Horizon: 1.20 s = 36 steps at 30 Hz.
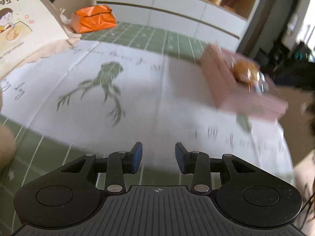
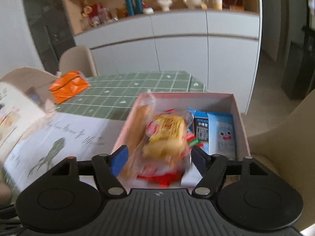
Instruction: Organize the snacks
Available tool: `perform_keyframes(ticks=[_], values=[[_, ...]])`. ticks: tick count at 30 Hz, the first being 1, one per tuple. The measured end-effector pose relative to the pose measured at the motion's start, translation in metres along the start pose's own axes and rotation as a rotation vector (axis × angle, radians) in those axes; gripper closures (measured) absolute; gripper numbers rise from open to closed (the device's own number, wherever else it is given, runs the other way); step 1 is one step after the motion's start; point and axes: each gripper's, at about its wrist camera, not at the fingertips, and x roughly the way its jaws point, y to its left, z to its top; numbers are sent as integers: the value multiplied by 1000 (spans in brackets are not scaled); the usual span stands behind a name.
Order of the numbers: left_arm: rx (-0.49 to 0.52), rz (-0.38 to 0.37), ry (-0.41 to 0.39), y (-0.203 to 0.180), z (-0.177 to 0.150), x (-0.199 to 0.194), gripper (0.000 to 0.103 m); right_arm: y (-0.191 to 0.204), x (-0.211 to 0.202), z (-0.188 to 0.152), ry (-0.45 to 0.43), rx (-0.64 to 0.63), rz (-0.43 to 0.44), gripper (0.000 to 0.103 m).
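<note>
Right gripper (image 2: pixel 158 157) jaws released around yellow snack pack (image 2: pixel 165 135), lower centre, over pink box (image 2: pixel 239 118). Probably light, crinkly, slippery; best pinched mid-body. Left gripper (image 1: pixel 158 155) jaws released, empty.

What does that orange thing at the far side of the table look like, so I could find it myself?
Start at the table with the green checked cloth. On its far left side, in front of a beige chair and away from the pink snack box, lies the orange packet. It is a shiny, crinkled foil pouch, the only bright orange thing on the table.
</note>
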Motion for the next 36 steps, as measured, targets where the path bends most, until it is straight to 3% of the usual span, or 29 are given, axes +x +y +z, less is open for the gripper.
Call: perform_keyframes(ticks=[5,10,13,15,18,23,28,36], values=[[126,23,-22,-8,-42,-21,62,23,-52,-60,37,-45,9,22],[146,26,-70,-12,-65,-35,62,49,-57,-139,200,-7,-9,22],[145,39,-82,-17,-67,-33,60,66,-53,-164,223,-12,-36,21],[150,24,-93,-21,-66,-30,47,76,-53,-169,177,-40,-65,21],[200,13,-124,-28,-66,-21,37,80,-45,-168,138,-39,-100,21],[227,57,-177,-32,-67,-12,37,67,-36,-165,79,-7,-179,17],[190,72,-187,-30,-56,-3,37,64,-30,-171,45,13,-229,0],[220,82,-192,-35,-54,1,36,67,-26,-175,-6,62,-275,0]])
